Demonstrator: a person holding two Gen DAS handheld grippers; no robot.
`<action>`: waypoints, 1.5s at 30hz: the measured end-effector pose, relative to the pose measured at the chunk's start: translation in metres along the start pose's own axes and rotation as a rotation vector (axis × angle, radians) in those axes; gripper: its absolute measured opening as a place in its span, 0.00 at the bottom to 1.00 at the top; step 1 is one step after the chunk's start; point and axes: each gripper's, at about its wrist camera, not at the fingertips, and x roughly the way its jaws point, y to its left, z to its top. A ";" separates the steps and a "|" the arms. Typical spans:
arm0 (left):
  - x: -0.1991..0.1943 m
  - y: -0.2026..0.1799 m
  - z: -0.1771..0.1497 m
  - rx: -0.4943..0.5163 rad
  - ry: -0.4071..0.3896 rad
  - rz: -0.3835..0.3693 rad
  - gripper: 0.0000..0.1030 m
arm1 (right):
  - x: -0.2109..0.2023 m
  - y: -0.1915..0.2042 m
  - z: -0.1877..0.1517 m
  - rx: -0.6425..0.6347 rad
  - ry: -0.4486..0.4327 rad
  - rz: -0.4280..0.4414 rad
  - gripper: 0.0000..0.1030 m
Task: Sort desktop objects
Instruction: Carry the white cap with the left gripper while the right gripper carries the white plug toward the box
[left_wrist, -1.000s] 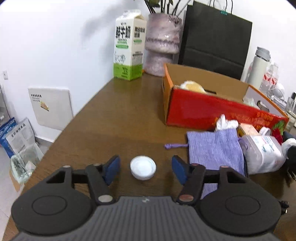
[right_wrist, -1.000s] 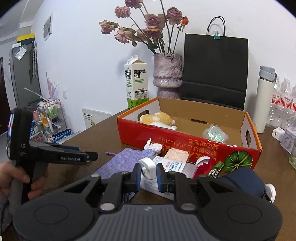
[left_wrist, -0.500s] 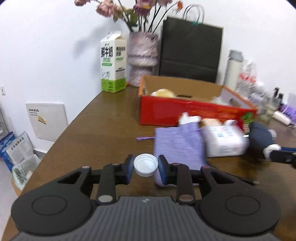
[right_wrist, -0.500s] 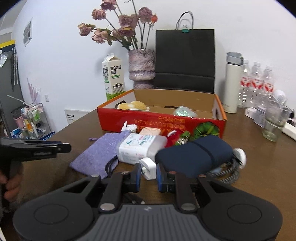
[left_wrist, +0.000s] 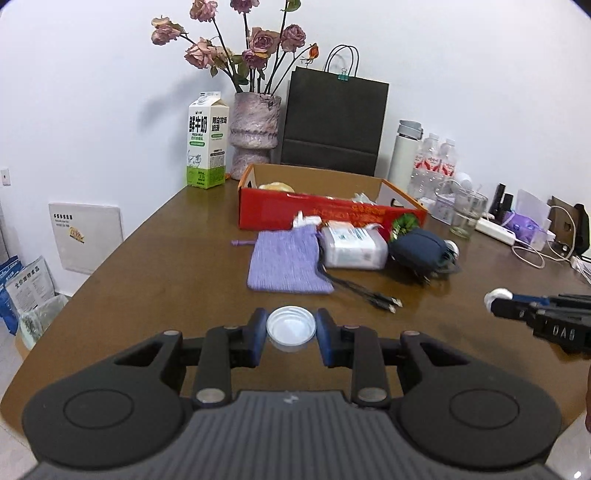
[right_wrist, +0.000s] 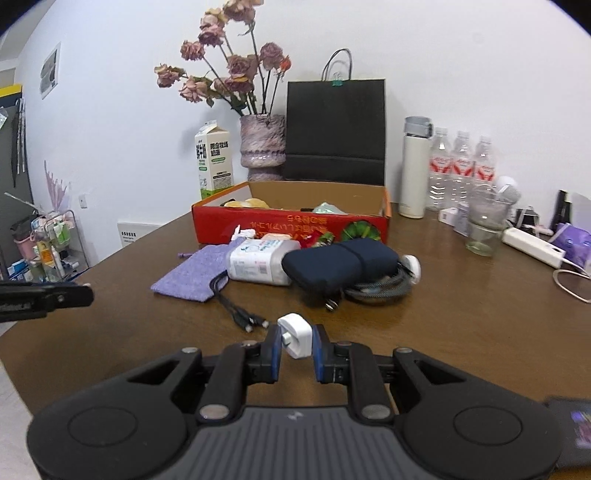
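Left gripper (left_wrist: 291, 329) pinching a white cap (left_wrist: 291, 328), right gripper (right_wrist: 296, 341) a white plug (right_wrist: 295, 334), both need carrying to the red box (right_wrist: 291, 225) at centre frame.

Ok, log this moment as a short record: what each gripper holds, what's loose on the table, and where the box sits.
left gripper: shut on white cap
right gripper: shut on white plug
loose on table: purple pouch, white packet, navy case, black cables
red box: behind that pile, open-topped
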 end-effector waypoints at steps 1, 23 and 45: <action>-0.006 0.000 -0.005 -0.004 0.004 0.002 0.28 | -0.007 -0.001 -0.003 0.011 -0.004 -0.001 0.16; -0.083 0.000 -0.042 -0.006 -0.043 -0.025 0.28 | -0.093 0.030 -0.036 -0.008 -0.081 -0.046 0.16; -0.048 -0.001 -0.019 0.000 -0.044 -0.006 0.28 | -0.067 0.019 -0.018 -0.008 -0.092 -0.043 0.16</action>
